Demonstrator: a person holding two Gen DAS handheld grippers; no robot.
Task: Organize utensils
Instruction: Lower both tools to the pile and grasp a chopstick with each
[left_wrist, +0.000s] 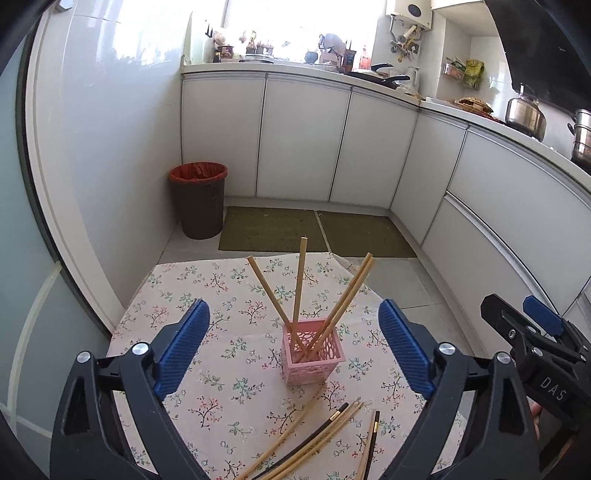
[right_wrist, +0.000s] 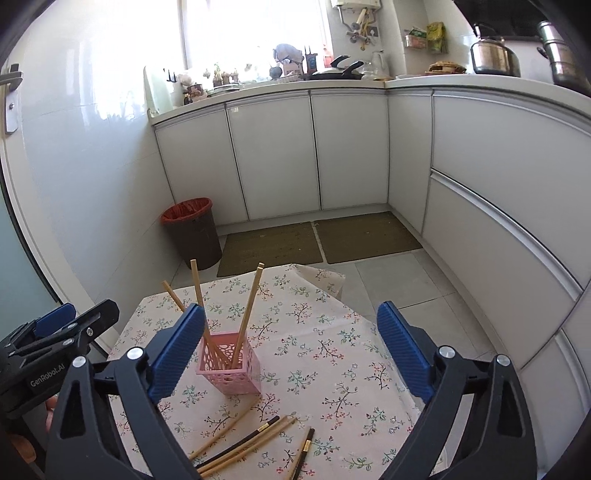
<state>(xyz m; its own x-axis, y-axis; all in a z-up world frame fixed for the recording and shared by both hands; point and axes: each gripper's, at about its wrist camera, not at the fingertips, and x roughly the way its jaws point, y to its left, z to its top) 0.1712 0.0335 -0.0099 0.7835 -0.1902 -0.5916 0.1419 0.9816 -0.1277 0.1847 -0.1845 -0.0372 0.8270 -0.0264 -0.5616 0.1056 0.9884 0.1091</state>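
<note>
on a small table (left_wrist: 177, 295) covered with a floral cloth, a pink perforated holder (left_wrist: 314, 354) is standing upright near the middle, with four pale wooden chopsticks (left_wrist: 297, 291) leaning outward in it, their lower ends resting together at the bottom so that the upper ends are fanning apart. nearer the cameras, the loose chopsticks (left_wrist: 314, 443) are lying flat on the cloth in a rough spread, some pale wood and some dark with a gold band, several crossing or touching one another; these appear to be the utensils not yet sorted. the left gripper (left_wrist: 295, 350) is hovering above the near part of the table with its blue pads (left_wrist: 181, 350) set wide apart and nothing between them, the holder appearing in the gap only because it is standing beyond. the right gripper (right_wrist: 291, 350) is hanging beside it, likewise spread wide and carrying nothing, its left pad partly covering the holder in the right wrist view. both are sitting well above the loose pile, which suggests a pause between placements, with either one free to descend. the crossed sticks are likely calling for a narrow, careful pinch on a single shaft, since a neighbouring stick could be dragged or rolled. a bin (left_wrist: 199, 199) and two floor mats (left_wrist: 273, 229) are sitting on the floor beyond.
</note>
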